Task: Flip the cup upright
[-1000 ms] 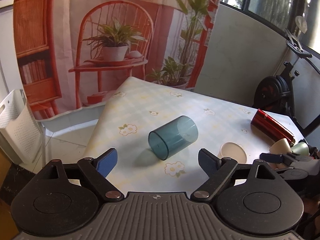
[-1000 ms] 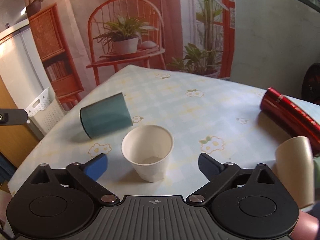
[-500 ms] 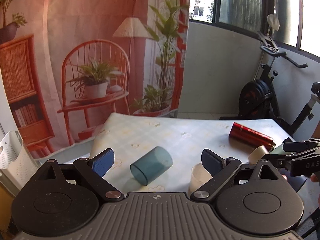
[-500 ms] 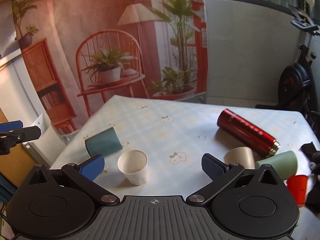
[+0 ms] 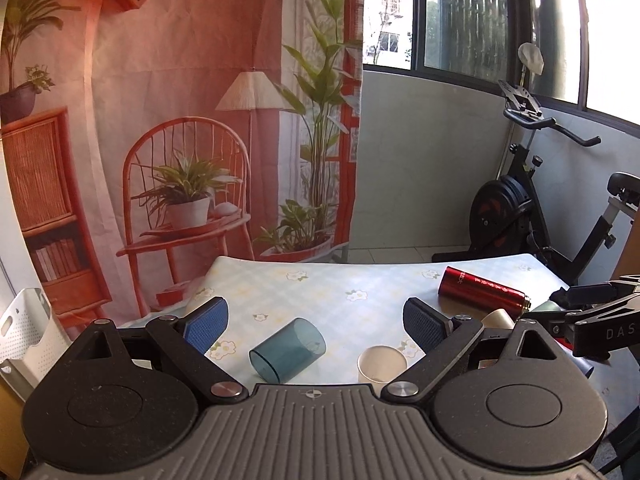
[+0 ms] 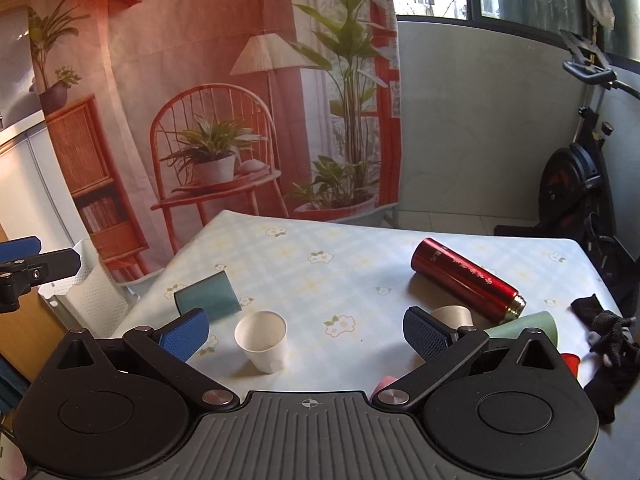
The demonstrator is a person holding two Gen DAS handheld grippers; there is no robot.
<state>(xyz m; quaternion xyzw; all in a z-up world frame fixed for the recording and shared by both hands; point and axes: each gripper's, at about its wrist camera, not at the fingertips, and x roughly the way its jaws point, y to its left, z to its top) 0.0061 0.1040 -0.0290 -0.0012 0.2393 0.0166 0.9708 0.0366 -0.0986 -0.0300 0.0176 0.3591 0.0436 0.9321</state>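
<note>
A clear teal cup [image 5: 287,349] lies on its side on the flowered table; it also shows in the right wrist view [image 6: 208,298]. A white paper cup [image 6: 262,341] stands upright beside it, and shows in the left wrist view [image 5: 381,365]. A beige cup [image 6: 452,316] and a green cup [image 6: 528,326] lie on their sides by a red flask [image 6: 466,276]. My left gripper [image 5: 316,326] is open and empty, held back above the near table edge. My right gripper [image 6: 306,334] is open and empty, also back from the cups.
The table [image 6: 340,264] has a pale checked cloth. A small red cup [image 6: 570,362] and a black cloth [image 6: 608,332] lie at its right edge. A white perforated basket [image 5: 24,328] stands on the floor at left. An exercise bike [image 5: 532,208] stands at right.
Both grippers have pulled back and risen away from the cups, so more of the table and room shows. Both stay open. The cups have not moved.
</note>
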